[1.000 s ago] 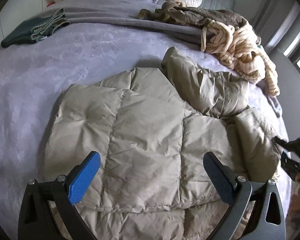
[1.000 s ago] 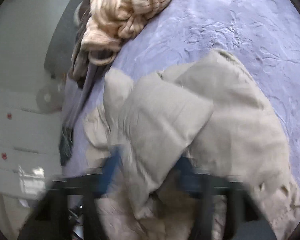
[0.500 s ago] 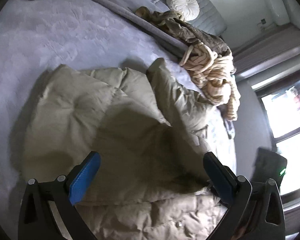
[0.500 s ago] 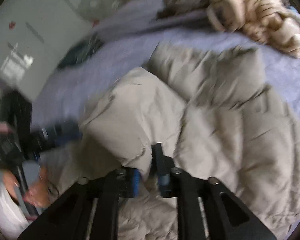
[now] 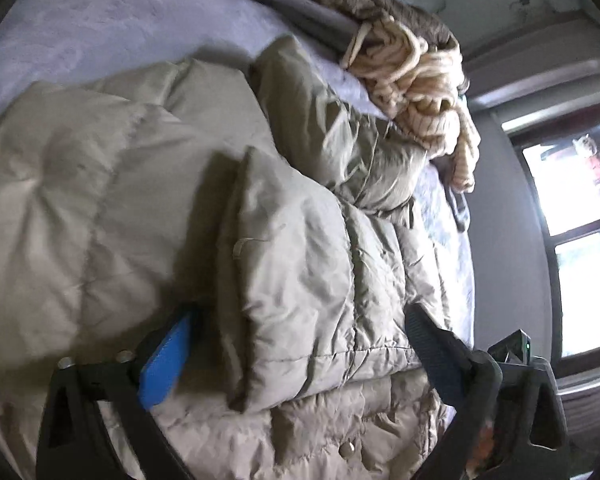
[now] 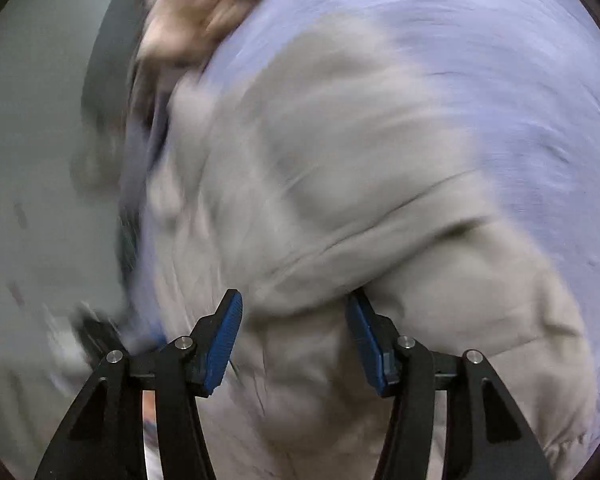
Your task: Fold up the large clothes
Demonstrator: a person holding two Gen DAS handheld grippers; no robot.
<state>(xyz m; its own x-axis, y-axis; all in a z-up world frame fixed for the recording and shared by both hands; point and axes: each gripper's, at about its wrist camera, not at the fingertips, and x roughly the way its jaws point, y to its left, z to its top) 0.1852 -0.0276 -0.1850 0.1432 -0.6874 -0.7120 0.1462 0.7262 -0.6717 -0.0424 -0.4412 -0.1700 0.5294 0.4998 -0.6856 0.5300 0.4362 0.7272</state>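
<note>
One side of the puffy jacket (image 5: 292,240) already lies folded over the middle of the frame on the bed (image 5: 80,28), while the left gripper (image 5: 296,344) and right gripper (image 6: 296,332) both gape wide, holding nothing, leaving the remaining folds undone.

Left tongs (image 5: 296,356): black plastic frame with triangular cut-outs, silver screw heads at the finger pivots, and blue ribbed pads (image 5: 164,364) on the inner finger faces. Right tongs (image 6: 294,344): identical black frame, silver screws and blue ribbed pads (image 6: 222,346). The right-wrist view is blurred beyond the frame.
</note>
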